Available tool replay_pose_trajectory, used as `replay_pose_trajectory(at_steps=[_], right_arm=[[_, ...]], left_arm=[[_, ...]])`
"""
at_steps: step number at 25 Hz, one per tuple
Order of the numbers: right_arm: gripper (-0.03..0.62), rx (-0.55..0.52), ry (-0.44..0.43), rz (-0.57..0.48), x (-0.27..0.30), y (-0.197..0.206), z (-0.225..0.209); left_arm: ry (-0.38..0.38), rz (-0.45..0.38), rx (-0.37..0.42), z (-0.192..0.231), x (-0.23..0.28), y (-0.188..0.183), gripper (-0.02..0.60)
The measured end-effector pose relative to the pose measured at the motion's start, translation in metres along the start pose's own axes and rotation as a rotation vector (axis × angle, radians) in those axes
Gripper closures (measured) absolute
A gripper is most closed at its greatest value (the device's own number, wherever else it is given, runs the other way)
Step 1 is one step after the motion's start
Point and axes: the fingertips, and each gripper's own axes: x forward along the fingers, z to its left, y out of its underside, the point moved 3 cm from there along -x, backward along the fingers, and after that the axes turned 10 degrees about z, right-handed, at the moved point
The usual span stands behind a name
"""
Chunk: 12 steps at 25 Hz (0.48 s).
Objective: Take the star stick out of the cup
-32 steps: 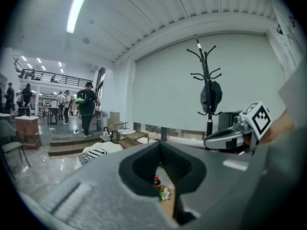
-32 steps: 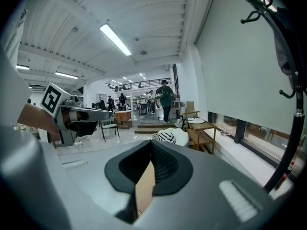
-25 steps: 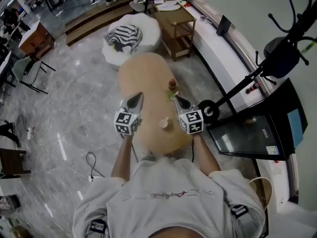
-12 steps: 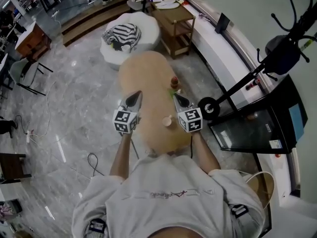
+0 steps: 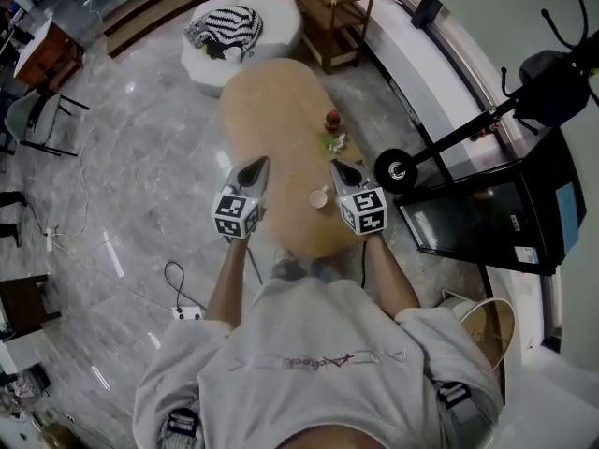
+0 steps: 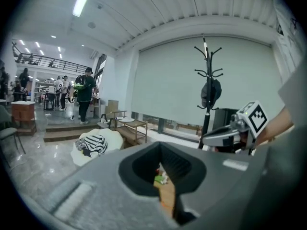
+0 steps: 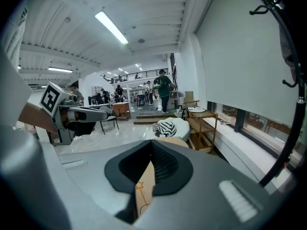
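Observation:
A small pale cup [image 5: 319, 197] stands near the front end of the oval wooden table [image 5: 271, 110], with a thin stick in it. In the right gripper view the stick's star outline [image 7: 140, 187] and the cup's rim show through the narrow slit between the jaws. My right gripper [image 5: 338, 167] hovers just right of the cup, shut and empty. Over the table's left edge my left gripper [image 5: 256, 166] is also shut and holds nothing. Through its slit I see only table top and small green and white things [image 6: 160, 178].
A small brown object [image 5: 331, 120] and green and white bits [image 5: 334, 143] lie farther along the table. Beyond it stand a white ottoman with a striped cloth [image 5: 225, 26] and a wooden trolley [image 5: 342, 7]. At the right are a coat rack's base [image 5: 398, 169] and a black cabinet [image 5: 487, 223].
The head view has shifted, so the table sits higher in the frame. Both grippers stay side by side and shut. The cup now lies slightly ahead of the right gripper's cube.

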Motion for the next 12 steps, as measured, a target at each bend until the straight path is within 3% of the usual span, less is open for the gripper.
replay_pose_trajectory(at_steps=[12], right_arm=[[0.589, 0.049, -0.038, 0.111, 0.043, 0.056, 0.001]], left_arm=[[0.016, 0.087, -0.090, 0.016, 0.032, 0.065, 0.580]])
